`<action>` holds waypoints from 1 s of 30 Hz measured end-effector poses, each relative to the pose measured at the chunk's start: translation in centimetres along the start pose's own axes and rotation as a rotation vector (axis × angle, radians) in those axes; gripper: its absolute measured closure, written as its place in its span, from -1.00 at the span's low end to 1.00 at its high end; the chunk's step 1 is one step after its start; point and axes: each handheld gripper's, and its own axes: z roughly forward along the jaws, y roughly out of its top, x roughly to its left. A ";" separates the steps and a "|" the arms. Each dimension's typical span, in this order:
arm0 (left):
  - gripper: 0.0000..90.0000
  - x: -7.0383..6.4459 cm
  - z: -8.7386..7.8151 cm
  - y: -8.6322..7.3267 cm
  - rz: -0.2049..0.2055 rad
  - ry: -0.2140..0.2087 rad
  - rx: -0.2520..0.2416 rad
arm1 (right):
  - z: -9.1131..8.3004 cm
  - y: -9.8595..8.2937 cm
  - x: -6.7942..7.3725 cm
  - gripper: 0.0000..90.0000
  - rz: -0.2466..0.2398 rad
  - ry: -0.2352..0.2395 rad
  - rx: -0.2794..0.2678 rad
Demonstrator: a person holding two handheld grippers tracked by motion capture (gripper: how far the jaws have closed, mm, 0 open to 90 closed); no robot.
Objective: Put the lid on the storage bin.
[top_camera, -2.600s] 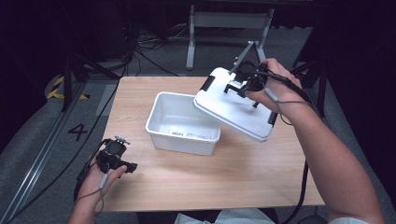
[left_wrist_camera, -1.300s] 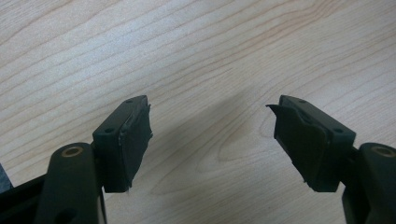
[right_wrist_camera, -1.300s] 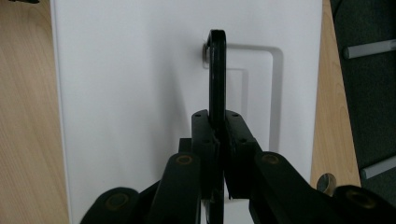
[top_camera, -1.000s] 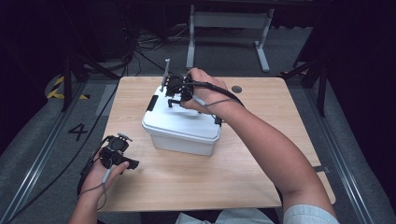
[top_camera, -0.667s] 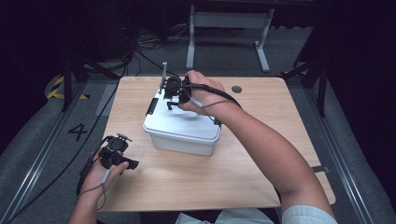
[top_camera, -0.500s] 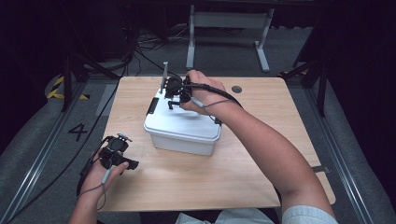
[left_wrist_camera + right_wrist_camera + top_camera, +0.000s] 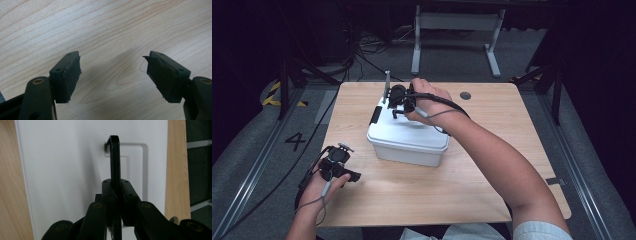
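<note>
Setting: wooden table under a dark room, cables and a metal stand on the floor beyond.
Right gripper: pressed together on the lid's black handle, pinching it between both pads; seen from above over the box's far left end.
Handle: standing upright from its recess in the lid, thin and edge-on in the right gripper view.
Left gripper: spread wide, nothing between the pads, bare wood grain beneath; resting idle in the hand near the table's front left corner, well apart from the box.
Lid: lying flat across the white box, edges apparently matched to the rim all round; no gap visible from above.
Box position: left of the table's middle, long side running towards the front right.
Side latch: dark clip at the left end; closed or loose, cannot tell.
Done, by judgement: lid placed on the box and looking seated.
Left, by judgement: release of the handle, withdrawal of the right hand, perhaps pressing down or clipping the latches.
</note>
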 end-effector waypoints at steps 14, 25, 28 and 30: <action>-0.39 0.2 0.0 -0.3 -0.018 -0.012 0.000 | -1.4 -0.9 0.4 0.19 0.098 0.126 -0.156; -0.39 0.2 -0.2 -1.0 -0.035 -0.006 0.000 | -4.7 -3.4 -0.4 0.15 0.160 0.131 -0.247; -0.39 0.2 -0.2 -1.0 -0.034 -0.006 0.001 | -5.5 -4.7 -0.7 0.15 0.197 0.128 -0.266; -0.39 0.3 -0.1 -1.0 -0.032 -0.006 0.000 | -6.1 -5.9 -0.9 0.15 0.216 0.121 -0.279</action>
